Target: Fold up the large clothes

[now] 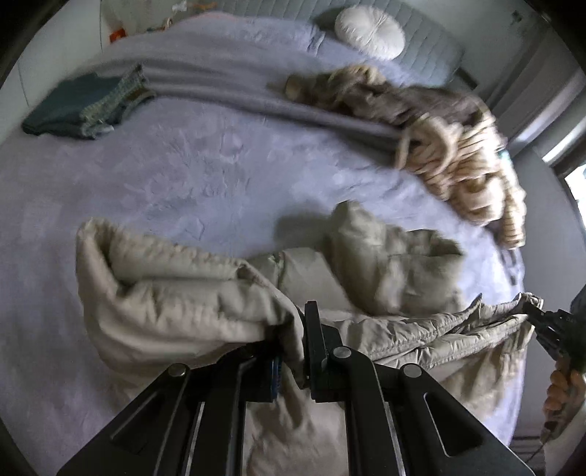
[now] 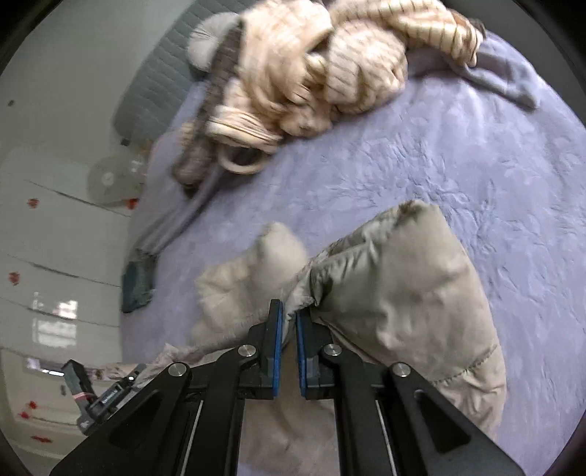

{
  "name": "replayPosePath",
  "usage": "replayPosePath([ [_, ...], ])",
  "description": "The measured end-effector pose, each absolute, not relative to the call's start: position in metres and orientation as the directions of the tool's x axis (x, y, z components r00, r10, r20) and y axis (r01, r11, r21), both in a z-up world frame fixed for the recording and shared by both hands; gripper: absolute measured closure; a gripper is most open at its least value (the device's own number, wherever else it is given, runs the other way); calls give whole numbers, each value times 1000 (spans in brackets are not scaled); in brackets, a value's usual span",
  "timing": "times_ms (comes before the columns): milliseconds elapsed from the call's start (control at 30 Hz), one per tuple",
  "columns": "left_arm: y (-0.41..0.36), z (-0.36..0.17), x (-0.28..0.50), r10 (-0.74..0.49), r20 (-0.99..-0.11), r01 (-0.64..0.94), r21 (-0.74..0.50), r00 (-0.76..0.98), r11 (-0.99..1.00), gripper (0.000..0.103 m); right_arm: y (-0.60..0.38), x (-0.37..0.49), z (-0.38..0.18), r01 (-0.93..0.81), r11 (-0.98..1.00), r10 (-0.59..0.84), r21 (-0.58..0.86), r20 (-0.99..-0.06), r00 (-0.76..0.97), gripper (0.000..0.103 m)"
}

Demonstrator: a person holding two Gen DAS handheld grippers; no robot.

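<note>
A beige puffer jacket [image 1: 175, 293] hangs over the lilac bed [image 1: 164, 164], stretched between both grippers. My left gripper [image 1: 293, 337] is shut on a bunched edge of the jacket. In the left wrist view the right gripper [image 1: 533, 313] shows at the far right, pinching the jacket's other end, with a hand below it. In the right wrist view my right gripper [image 2: 289, 315] is shut on a fold of the jacket [image 2: 403, 285], and the left gripper's body [image 2: 99, 399] shows at the lower left.
A heap of cream striped and grey clothes [image 1: 457, 146] lies at the bed's far right. Folded dark teal clothes [image 1: 77, 106] sit at the far left. A round white cushion [image 1: 370, 33] rests by the headboard. White cabinets [image 2: 55, 256] stand beside the bed.
</note>
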State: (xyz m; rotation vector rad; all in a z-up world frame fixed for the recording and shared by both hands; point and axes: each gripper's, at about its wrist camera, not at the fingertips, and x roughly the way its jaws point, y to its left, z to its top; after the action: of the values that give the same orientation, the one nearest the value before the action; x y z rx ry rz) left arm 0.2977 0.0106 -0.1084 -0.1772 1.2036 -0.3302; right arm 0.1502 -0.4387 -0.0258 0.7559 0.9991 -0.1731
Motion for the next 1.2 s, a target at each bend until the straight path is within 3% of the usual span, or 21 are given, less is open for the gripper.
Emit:
replayPosePath([
  [233,-11,-202,335,-324,-897,122,-301,299,946,91,-464,185,-120,527,701,191,481,-838,511,95],
  [467,-22,-221,341,-328,-880,179,-281,345,943,90,-464,195,-144,487,725,182,487,-817,547,98],
  [600,-20,-205,338,-318,-875,181,-268,366,946,90,-464,194,-139,492,724,178,483,-821,543,97],
  [633,-18,-197,334,-315,-869,189,-260,382,947,86,-464,193,-134,499,722,177,479,-825,537,95],
  [700,-12,-178,321,-307,-852,203,-241,424,949,65,-463,191,-123,509,722,172,468,-835,523,92],
  [733,-10,-169,316,-291,-843,202,-221,452,954,28,-461,186,-114,509,730,165,455,-841,515,87],
  [767,-5,-158,308,-267,-830,193,-195,491,962,1,-459,183,-109,507,736,159,448,-843,513,81],
  [833,3,-137,293,-258,-785,196,-176,563,965,1,-450,171,-91,490,759,142,429,-843,518,43],
  [867,4,-132,290,-276,-784,211,-187,557,959,1,-444,167,-84,467,772,147,432,-835,530,43],
  [900,4,-130,289,-297,-787,219,-209,540,953,1,-437,166,-79,436,789,156,432,-828,539,45],
  [933,1,-131,287,-327,-787,229,-240,523,943,10,-423,166,-73,381,826,167,415,-826,538,56],
  [967,-6,-136,287,-369,-791,256,-274,489,927,25,-411,168,-72,341,853,172,395,-830,531,65],
  [1000,-13,-143,286,-392,-799,279,-290,456,915,31,-400,173,-74,307,874,179,377,-837,517,77],
  [1067,-37,-163,284,-405,-812,302,-296,420,906,46,-372,187,-91,234,908,205,348,-855,476,80],
  [1133,-62,-183,283,-377,-825,313,-258,420,914,46,-352,202,-115,202,929,194,311,-872,449,80],
  [1200,-84,-202,286,-291,-829,319,-144,477,937,46,-344,211,-134,195,946,149,259,-882,448,84],
])
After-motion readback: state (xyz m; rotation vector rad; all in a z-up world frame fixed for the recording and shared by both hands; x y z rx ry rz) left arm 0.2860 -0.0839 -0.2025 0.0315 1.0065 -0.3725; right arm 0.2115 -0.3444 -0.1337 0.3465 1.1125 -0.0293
